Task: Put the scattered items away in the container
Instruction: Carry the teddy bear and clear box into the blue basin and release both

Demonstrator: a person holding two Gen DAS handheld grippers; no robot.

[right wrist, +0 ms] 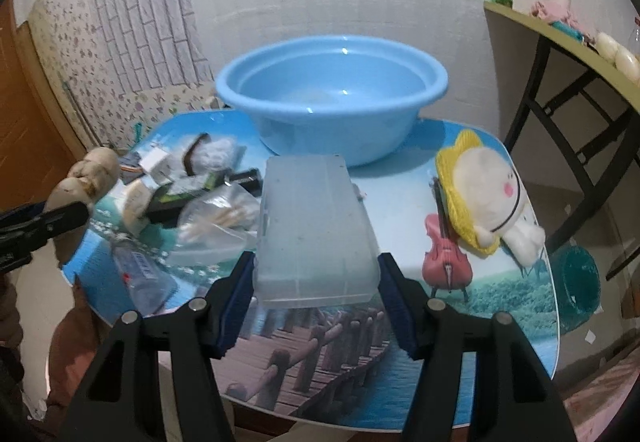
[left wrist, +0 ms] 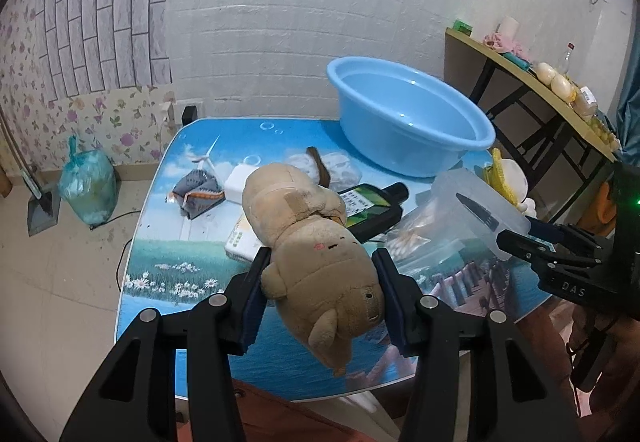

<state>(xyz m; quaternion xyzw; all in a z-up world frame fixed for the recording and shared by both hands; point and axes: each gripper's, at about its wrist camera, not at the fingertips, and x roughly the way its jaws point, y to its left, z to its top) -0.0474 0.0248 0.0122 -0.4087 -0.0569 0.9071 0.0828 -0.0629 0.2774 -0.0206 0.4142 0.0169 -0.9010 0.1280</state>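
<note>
- Left gripper (left wrist: 320, 282) is clamped on the tan plush toy (left wrist: 316, 254); both pads press into the toy's head end, and its body projects away from the jaws, clear of the table (left wrist: 160, 254). A grip at one end probably lets the free end enter the container first.
- Right gripper (right wrist: 316, 294) is clenched on the clear plastic box (right wrist: 316, 230); the pads bear on the box's two long side walls at its near end. The box looks raised off the table, its far end toward the basin. A grip across the narrow width suits the jaw span.
- Blue basin (right wrist: 332, 98) stands at the far side of the table, upright and open, with nothing visible inside. It is judged to be the target container, and both held items lie short of its rim.
- Items awaiting collection, left of the box: a clear bag of small sticks (right wrist: 220, 218), a dark bottle with a green label (left wrist: 368, 210), a flat blue sachet (right wrist: 136, 266), a white block (left wrist: 240, 182) and a grey folded packet (left wrist: 200, 190).
- Items right of the box: a white-and-yellow plush (right wrist: 484, 194) and a small red violin (right wrist: 446, 258), both lying flat on the table and touching.
- Bystander items: a side table (left wrist: 520, 78) stands at far right, and a tied green bag (left wrist: 88, 190) sits on the floor at left.
</note>
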